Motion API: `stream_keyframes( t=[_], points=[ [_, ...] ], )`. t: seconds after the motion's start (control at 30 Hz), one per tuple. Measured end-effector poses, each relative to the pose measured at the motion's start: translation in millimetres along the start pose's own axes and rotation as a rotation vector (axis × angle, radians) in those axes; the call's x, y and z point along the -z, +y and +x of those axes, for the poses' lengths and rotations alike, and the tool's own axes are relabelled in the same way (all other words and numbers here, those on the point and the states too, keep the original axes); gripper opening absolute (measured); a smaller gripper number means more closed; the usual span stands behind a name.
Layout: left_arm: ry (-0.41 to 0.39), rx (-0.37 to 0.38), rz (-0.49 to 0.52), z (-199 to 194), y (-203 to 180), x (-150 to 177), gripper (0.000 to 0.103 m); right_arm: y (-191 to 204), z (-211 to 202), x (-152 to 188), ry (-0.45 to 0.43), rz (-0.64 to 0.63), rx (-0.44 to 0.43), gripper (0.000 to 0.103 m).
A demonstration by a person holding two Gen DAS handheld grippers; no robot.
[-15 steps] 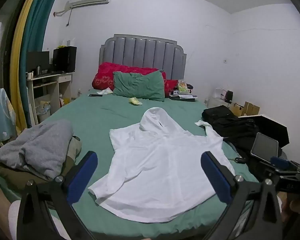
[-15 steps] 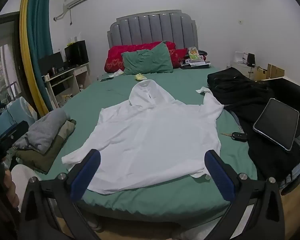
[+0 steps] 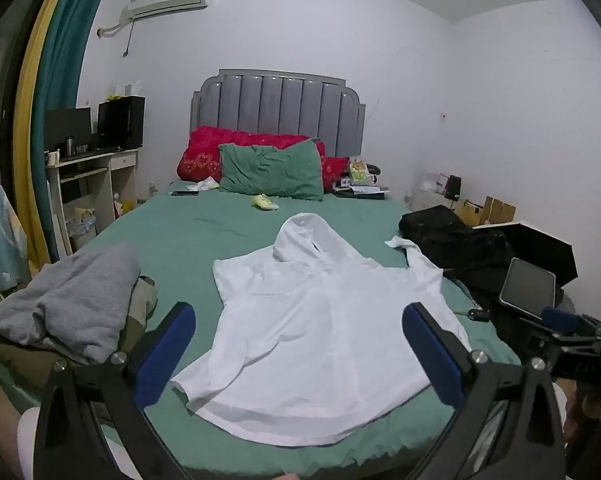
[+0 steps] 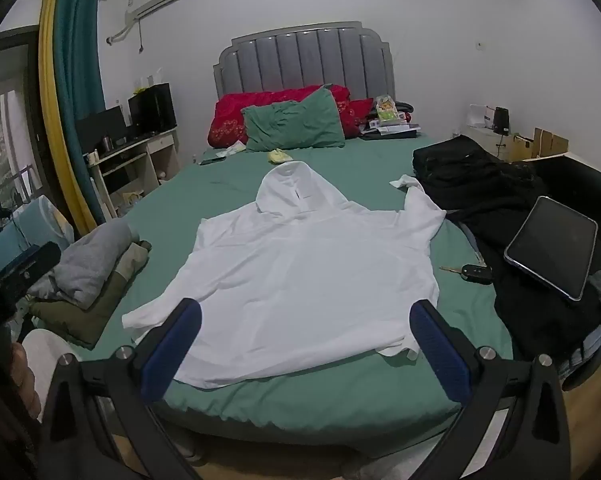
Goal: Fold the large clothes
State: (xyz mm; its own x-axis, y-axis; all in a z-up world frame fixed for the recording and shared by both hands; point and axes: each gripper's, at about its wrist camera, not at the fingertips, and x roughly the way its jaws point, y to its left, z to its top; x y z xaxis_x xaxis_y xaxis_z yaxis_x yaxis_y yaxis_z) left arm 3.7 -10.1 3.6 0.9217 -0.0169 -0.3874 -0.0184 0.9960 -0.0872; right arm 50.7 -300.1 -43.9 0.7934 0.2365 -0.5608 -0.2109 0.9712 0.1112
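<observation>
item: white hoodie (image 4: pixel 300 272) | place: flat on green bed (image 4: pixel 340 400), centre frame, hood toward headboard | axis: hem-to-hood, running away from jaws | left gripper (image 3: pixel 300 360): spread wide, empty | right gripper (image 4: pixel 306 350): spread wide, empty, hem just ahead | nearer hand: cannot tell

Dim, flat light (fisheye-warped edges)

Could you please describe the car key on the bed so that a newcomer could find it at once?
Start at the green bed and find the white hoodie spread across it. Beside it lies the car key, next to the tablet; it is the only small black fob with a metal blade.
</observation>
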Motion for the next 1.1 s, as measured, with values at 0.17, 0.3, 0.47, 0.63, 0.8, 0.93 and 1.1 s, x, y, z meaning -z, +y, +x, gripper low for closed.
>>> stream_keyframes(
  t=[0.17, 0.3, 0.47, 0.63, 0.8, 0.93, 1.1],
  points=[
    [0.013, 0.0, -0.01, 1, -1, -1, 0.103, -5, 6, 1, 0.009, 0.002, -0.005, 0.103],
    [0.012, 0.007, -0.017, 1, 4, 2, 0.103, -7, 6, 1, 0.007, 0.003, -0.003, 0.103],
    [0.01, 0.017, -0.015, 0, 5, 2, 0.103, -6, 4, 2, 0.0, -0.002, 0.006, 0.103],
    [0.01, 0.025, -0.031, 0, 9, 2, 0.103, -5, 3, 3, -0.001, -0.005, 0.009, 0.103],
    [0.008, 0.019, -0.031, -1, 10, 2, 0.103, -5, 3, 2, -0.003, -0.006, 0.011, 0.103],
    [0.009, 0.008, -0.028, -1, 9, 2, 0.103, -7, 3, 2, -0.003, -0.006, 0.011, 0.103],
    [0.011, 0.011, -0.022, -1, 6, 4, 0.103, -6, 2, 2, -0.002, -0.002, 0.014, 0.103]
  ],
)
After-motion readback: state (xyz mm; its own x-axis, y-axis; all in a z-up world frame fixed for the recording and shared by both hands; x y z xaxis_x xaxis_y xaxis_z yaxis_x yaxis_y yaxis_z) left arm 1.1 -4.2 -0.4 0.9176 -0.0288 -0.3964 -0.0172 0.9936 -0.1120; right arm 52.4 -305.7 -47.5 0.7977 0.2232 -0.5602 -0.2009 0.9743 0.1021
